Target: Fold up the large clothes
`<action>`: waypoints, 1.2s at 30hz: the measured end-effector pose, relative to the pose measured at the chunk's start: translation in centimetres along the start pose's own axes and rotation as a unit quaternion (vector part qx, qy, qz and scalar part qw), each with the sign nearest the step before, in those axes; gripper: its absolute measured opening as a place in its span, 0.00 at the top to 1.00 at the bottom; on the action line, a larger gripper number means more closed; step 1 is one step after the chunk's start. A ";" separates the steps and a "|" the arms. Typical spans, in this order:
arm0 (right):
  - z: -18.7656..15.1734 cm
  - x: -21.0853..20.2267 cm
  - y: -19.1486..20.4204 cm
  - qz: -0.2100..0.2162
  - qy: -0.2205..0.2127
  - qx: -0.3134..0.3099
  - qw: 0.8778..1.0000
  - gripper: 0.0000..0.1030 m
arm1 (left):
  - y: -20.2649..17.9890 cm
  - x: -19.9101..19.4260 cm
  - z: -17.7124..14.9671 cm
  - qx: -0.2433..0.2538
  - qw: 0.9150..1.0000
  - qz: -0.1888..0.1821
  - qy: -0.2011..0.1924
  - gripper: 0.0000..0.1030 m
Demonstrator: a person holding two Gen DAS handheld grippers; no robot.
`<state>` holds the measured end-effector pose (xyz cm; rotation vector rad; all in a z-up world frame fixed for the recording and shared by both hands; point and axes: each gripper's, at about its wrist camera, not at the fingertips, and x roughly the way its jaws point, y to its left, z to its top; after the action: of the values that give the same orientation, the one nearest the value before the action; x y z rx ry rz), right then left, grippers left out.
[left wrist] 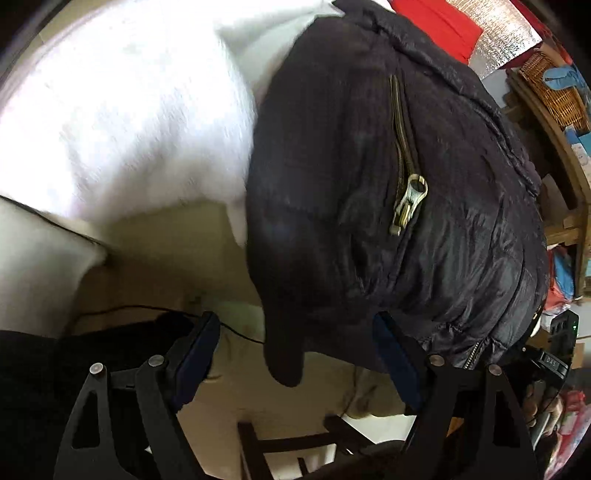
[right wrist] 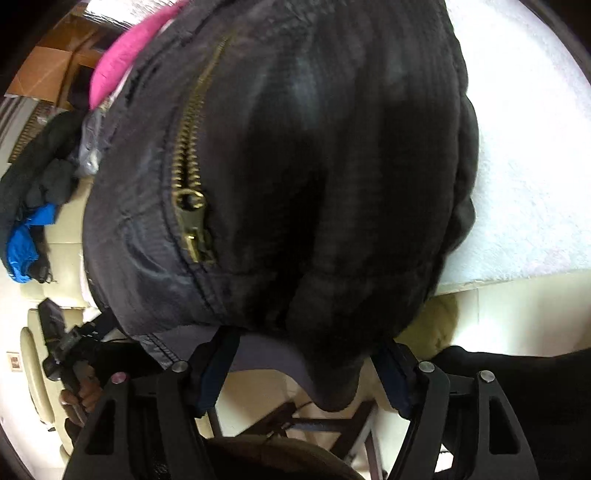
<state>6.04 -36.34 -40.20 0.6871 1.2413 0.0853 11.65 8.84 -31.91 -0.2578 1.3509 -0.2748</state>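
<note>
A black padded jacket [left wrist: 388,192] with a brass pocket zipper [left wrist: 406,184] lies on a white cloth-covered table [left wrist: 122,122], its hem hanging over the near edge. My left gripper [left wrist: 295,332] is open, its fingers on either side of a hanging black fold of the hem. In the right wrist view the same jacket [right wrist: 295,184] fills the frame, with a brass zipper [right wrist: 190,184]. My right gripper [right wrist: 306,354] is open, with the jacket's lower edge hanging between its fingers.
A wooden shelf with a wicker basket [left wrist: 554,92] stands to the right. Red fabric [left wrist: 436,22] lies behind the jacket. A pile of dark and blue clothes [right wrist: 33,206] and pink fabric [right wrist: 125,55] sit at the left. A wooden chair frame [left wrist: 295,443] stands below.
</note>
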 end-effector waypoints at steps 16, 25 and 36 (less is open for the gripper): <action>-1.8 3.0 0.5 0.002 0.054 0.000 0.999 0.30 | -2.1 3.5 -1.8 0.030 0.999 -0.019 0.040 0.21; -3.9 -1.9 4.6 0.021 -0.014 -0.082 0.996 0.86 | -1.9 0.4 -2.0 0.033 0.998 -0.046 0.005 0.92; -0.4 -14.4 11.2 0.110 -0.182 -0.171 0.962 0.87 | -7.9 -11.8 3.4 0.123 0.975 -0.150 -0.111 0.92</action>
<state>4.07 -33.25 -22.30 0.5072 0.7672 0.3363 12.35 5.56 -17.67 -0.2742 1.0420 -0.6436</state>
